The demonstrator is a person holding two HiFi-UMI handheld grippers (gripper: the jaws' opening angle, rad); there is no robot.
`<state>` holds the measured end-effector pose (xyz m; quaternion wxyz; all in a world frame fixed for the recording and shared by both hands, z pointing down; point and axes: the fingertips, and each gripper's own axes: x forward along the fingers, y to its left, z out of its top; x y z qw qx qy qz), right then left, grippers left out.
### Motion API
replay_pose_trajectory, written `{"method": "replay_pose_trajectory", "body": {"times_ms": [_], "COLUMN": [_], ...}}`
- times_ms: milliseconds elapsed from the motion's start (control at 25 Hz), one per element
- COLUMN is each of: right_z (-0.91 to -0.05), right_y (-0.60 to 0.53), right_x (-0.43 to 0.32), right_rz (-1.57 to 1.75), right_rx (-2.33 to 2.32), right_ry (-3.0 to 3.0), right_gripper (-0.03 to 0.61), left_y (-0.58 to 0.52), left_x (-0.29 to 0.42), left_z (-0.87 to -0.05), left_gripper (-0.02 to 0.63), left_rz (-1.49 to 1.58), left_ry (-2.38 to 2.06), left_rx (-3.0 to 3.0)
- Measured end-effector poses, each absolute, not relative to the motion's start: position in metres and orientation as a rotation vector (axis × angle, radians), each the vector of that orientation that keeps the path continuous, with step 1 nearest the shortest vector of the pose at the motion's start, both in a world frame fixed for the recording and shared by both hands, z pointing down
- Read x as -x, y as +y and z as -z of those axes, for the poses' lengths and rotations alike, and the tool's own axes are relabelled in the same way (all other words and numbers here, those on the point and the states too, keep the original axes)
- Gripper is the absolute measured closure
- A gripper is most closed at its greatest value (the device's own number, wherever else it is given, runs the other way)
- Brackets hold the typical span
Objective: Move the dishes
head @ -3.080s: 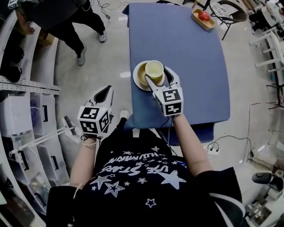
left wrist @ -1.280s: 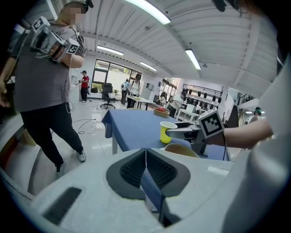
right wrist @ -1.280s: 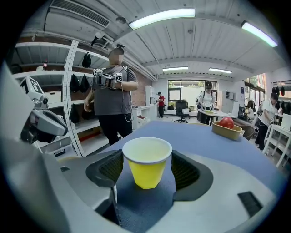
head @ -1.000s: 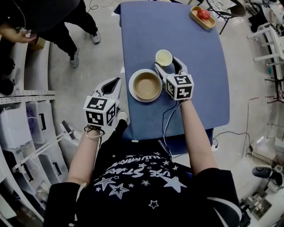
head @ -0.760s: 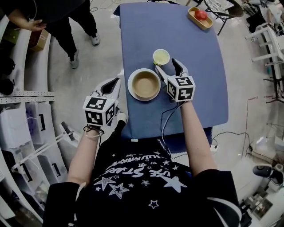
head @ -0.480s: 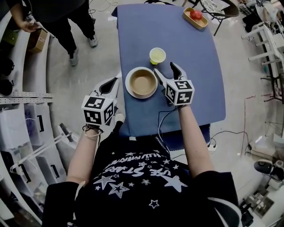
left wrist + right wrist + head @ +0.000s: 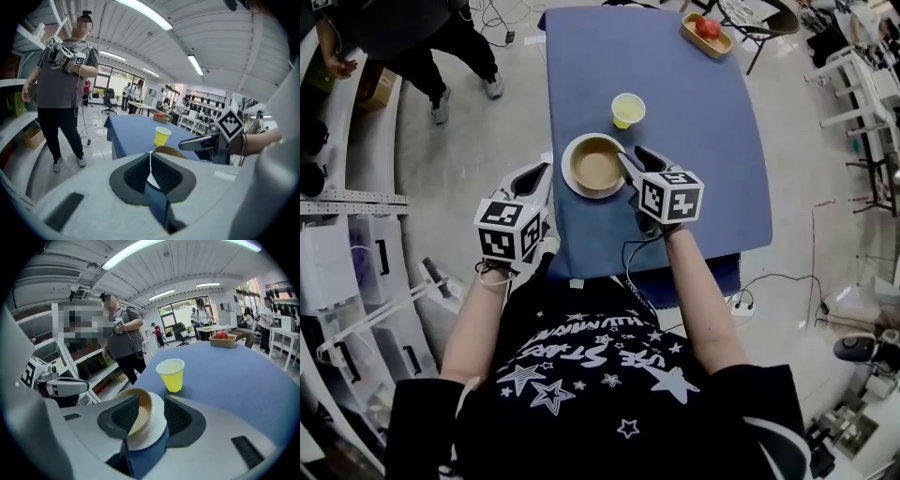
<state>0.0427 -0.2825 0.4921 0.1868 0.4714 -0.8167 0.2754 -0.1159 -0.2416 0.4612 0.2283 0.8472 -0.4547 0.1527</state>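
Two dishes sit stacked near the front-left of the blue table (image 7: 694, 141): a tan bowl (image 7: 594, 166) in a white plate (image 7: 572, 186). A yellow paper cup (image 7: 627, 110) stands apart, just beyond them.

Step in hand, as I judge it: taking hold of the bowl, nothing lifted yet.

Right gripper (image 7: 151, 401): jaws about half open and just been closing. They straddle the bowl's near wall. One pad is inside the bowl, against or almost against the wall. The other is outside, above the plate's rim, with a strip of plate showing between it and the bowl. I read no firm pinch.

Left gripper (image 7: 151, 158): jaws together, nothing between them, held off the table's left edge beside the plate.

Next move, my call: finish the close on the bowl wall alone, confirm the outer pad clears the plate rim, then lift straight up. Watch the cup ahead.
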Motion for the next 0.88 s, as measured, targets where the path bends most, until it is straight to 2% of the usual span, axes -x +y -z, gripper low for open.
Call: {"method": "replay_pose_trajectory", "body": {"times_ms": [400,680,880], "right_z": [-0.517,-0.525,-0.523], "right_y": [-0.275,-0.279,-0.281], "right_x": [-0.031,-0.035,-0.033], "right_rz": [-0.905,-0.916,-0.956], "right_rx": [-1.268,-1.346,-1.371], "right_ry": [-2.178,-2.087,-2.067], "right_gripper": [0.474,0.558,0.563], "left_y": [-0.236,-0.236,-0.238], "left_x": [0.12,0.125,0.128], "left_z": [-0.464,-0.468,-0.47], "left_gripper": [0.591,0.591,0.591], "left_rz": [-0.425,-0.428,-0.425], "left_ry": [-1.246,-1.244,-1.238], "left_rx": [-2.325,-2.319,-2.318]}}
